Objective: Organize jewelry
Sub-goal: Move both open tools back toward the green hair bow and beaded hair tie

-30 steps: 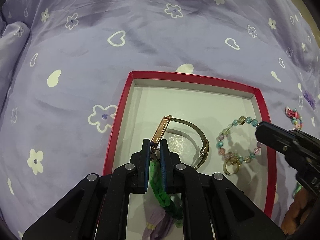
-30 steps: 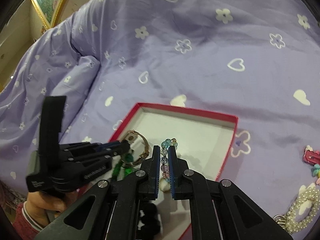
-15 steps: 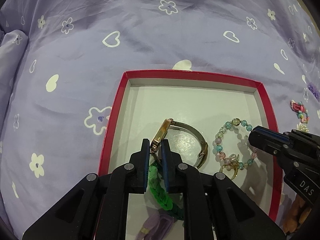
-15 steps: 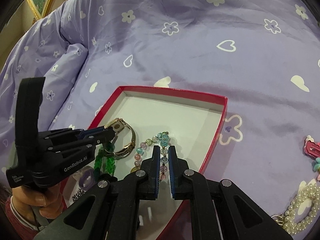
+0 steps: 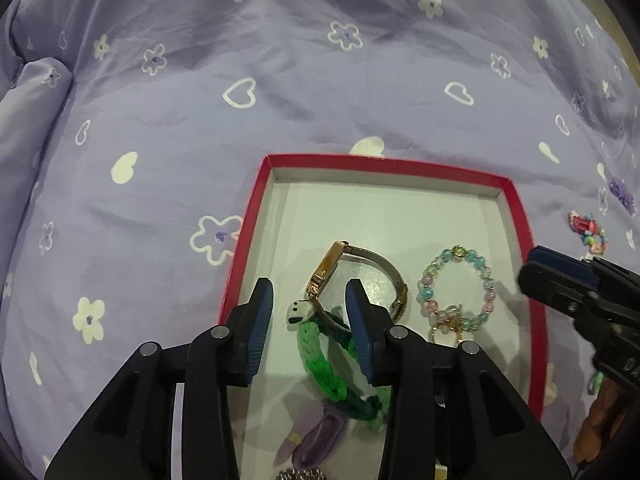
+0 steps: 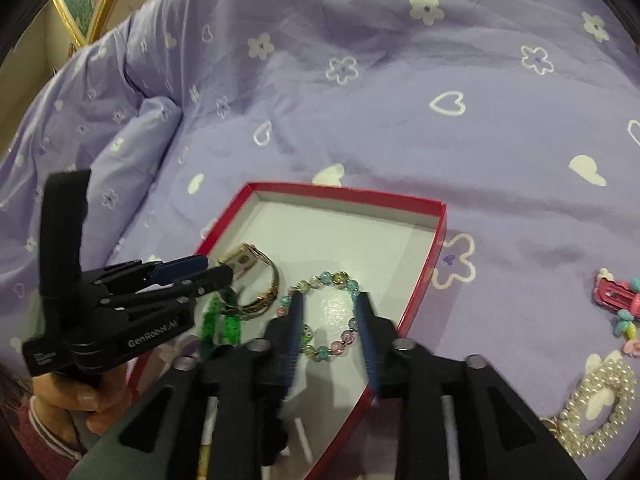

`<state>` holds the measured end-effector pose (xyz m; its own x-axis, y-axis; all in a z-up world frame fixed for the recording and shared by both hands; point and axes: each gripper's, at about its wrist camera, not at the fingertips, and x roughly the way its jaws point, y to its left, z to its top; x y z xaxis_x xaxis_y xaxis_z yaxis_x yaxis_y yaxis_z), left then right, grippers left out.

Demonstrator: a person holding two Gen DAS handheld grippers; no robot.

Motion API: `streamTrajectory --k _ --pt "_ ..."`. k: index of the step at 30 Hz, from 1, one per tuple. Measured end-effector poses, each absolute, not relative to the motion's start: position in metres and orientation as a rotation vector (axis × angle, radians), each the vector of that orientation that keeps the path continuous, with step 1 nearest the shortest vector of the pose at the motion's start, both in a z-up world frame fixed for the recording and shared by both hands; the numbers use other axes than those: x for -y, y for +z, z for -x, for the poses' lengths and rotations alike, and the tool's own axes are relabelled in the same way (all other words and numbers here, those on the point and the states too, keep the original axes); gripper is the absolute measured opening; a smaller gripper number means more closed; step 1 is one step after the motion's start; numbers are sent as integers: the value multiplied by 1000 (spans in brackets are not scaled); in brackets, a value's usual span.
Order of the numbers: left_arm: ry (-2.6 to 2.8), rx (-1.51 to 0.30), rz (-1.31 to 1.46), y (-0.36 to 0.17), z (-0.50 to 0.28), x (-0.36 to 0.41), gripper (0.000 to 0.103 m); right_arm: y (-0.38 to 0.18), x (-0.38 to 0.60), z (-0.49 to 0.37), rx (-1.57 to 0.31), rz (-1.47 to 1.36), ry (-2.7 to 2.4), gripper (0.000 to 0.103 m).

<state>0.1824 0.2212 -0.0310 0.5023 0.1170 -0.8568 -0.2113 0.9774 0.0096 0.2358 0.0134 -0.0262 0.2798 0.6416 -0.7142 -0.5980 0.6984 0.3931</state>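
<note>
A red box (image 5: 518, 216) with a white inside lies on the purple bedspread. In it lie a gold watch (image 5: 334, 264), a green braided bracelet (image 5: 320, 354), a pastel bead bracelet (image 5: 456, 288) and a purple hair clip (image 5: 316, 440). My left gripper (image 5: 310, 304) is open and empty, just above the watch and green bracelet. My right gripper (image 6: 330, 312) is open and empty above the bead bracelet (image 6: 328, 312). The box (image 6: 438, 236), the watch (image 6: 256, 280) and the left gripper (image 6: 200, 270) also show in the right wrist view.
On the bedspread right of the box lie a pink hair clip (image 6: 612, 296), a pearl bracelet (image 6: 596, 400) and a colourful bead piece (image 5: 588, 230). A purple item (image 5: 622, 192) lies farther right. A folded quilt edge (image 6: 152, 120) rises at the left.
Both grippers have opened: the left let go of the gold watch, the right let go of the bead bracelet. Both pieces now lie in the box. Both grippers pulled back slightly.
</note>
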Motion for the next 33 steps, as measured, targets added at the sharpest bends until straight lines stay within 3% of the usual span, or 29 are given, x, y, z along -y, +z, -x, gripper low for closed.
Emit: streamTrajectory --k 18,33 --pt "58 -896 162 24 -141 -159 42 14 141 -217 -887 -179 654 37" --pt "-79 -918 141 23 -131 -85 45 9 226 -199 -889 -224 531 38"
